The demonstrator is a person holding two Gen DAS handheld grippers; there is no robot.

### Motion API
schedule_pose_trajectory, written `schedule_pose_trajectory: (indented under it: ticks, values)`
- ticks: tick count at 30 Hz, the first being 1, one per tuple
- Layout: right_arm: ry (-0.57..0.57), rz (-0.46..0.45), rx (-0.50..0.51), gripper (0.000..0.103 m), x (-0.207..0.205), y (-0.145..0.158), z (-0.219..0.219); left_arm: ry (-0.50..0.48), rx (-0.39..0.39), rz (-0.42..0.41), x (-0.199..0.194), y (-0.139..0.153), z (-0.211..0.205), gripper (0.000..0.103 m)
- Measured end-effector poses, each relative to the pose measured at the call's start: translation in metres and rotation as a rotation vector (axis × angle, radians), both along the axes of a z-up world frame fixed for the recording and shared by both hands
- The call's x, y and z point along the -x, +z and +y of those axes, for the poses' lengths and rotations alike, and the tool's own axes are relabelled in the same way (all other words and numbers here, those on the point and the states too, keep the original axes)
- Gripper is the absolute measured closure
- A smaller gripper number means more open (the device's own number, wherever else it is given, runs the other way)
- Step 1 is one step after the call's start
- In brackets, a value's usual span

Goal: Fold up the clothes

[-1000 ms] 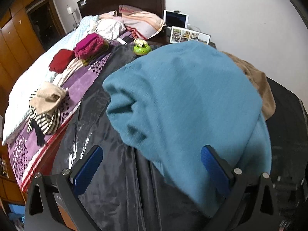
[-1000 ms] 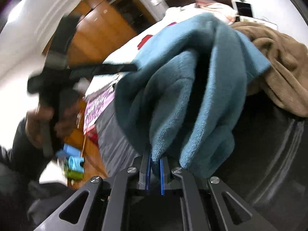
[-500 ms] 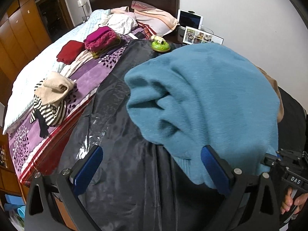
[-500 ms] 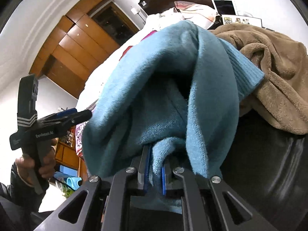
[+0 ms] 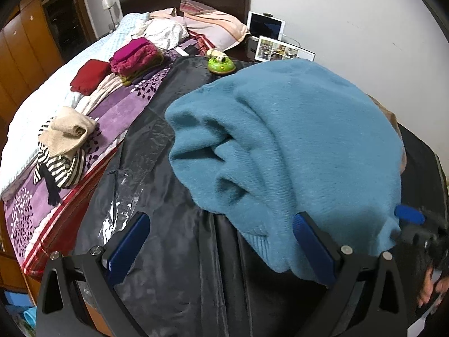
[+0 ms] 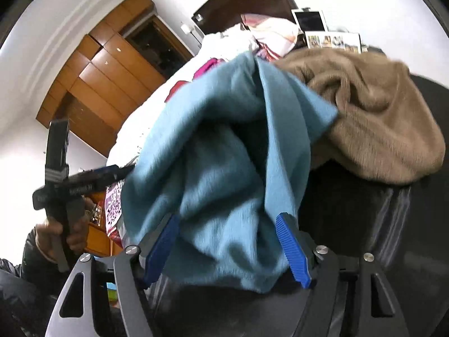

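Jaws of the right gripper (image 6: 227,248) are opening around the blue sweater (image 6: 224,168) at lower centre. Left gripper (image 5: 221,248) stands wide apart, its right pad against the sweater's hem.

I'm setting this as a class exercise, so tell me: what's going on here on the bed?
A person holding a gripper in each hand is folding a fuzzy teal sweater on a dark satin sheet. The right gripper is opening its jaws, with the sweater's fabric between them. The left gripper is open, the sweater's edge beside one finger. A brown fleece garment lies bunched behind the sweater.
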State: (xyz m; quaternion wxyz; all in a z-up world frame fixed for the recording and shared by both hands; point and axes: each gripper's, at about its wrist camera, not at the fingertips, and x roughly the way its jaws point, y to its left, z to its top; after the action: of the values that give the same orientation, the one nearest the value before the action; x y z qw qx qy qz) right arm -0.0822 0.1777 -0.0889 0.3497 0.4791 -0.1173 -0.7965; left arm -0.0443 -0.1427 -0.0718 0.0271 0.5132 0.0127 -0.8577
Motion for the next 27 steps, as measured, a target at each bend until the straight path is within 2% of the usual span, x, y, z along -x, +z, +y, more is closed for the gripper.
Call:
schedule_pose_trajectory:
  ticks: [5,8,11,14,16,17,18,20,24,25,27]
  values:
    - [0.079,0.033,0.044,0.029,0.033,0.013,-0.028,0.002,0.011,-0.001,-0.004,0.003,-0.002,0.001]
    - [0.151,0.036,0.014,0.029,0.044,0.008,-0.043,0.013,0.023,-0.005,-0.008,0.003,-0.006,0.001]
    - [0.227,-0.018,0.016,0.029,0.057,-0.016,-0.055,0.027,0.040,-0.015,-0.013,0.002,-0.010,0.001]
    - [0.314,-0.101,0.099,0.030,0.053,-0.033,-0.068,0.040,0.064,-0.022,-0.019,0.002,-0.014,0.001]
    - [0.361,-0.089,0.114,0.038,0.037,-0.029,-0.078,0.056,0.067,-0.021,-0.022,0.003,-0.020,0.001]
    - [0.381,-0.081,0.119,0.055,0.026,-0.025,-0.083,0.065,0.065,-0.020,-0.022,0.004,-0.022,0.001]
    - [0.387,-0.071,0.119,0.061,0.017,-0.021,-0.086,0.076,0.061,-0.019,-0.023,0.004,-0.025,0.001]
    - [0.386,-0.051,0.127,0.067,0.005,-0.012,-0.089,0.089,0.055,-0.017,-0.022,0.004,-0.027,0.001]
    - [0.264,0.000,0.100,0.076,-0.012,0.006,-0.076,0.082,0.051,-0.013,-0.019,0.005,-0.021,0.001]
    - [0.237,0.007,0.128,0.077,-0.016,0.015,-0.071,0.076,0.050,-0.008,-0.019,0.007,-0.019,0.001]
    - [0.209,-0.009,0.300,0.083,-0.026,0.035,-0.051,0.065,0.047,0.003,-0.020,0.011,-0.013,0.001]
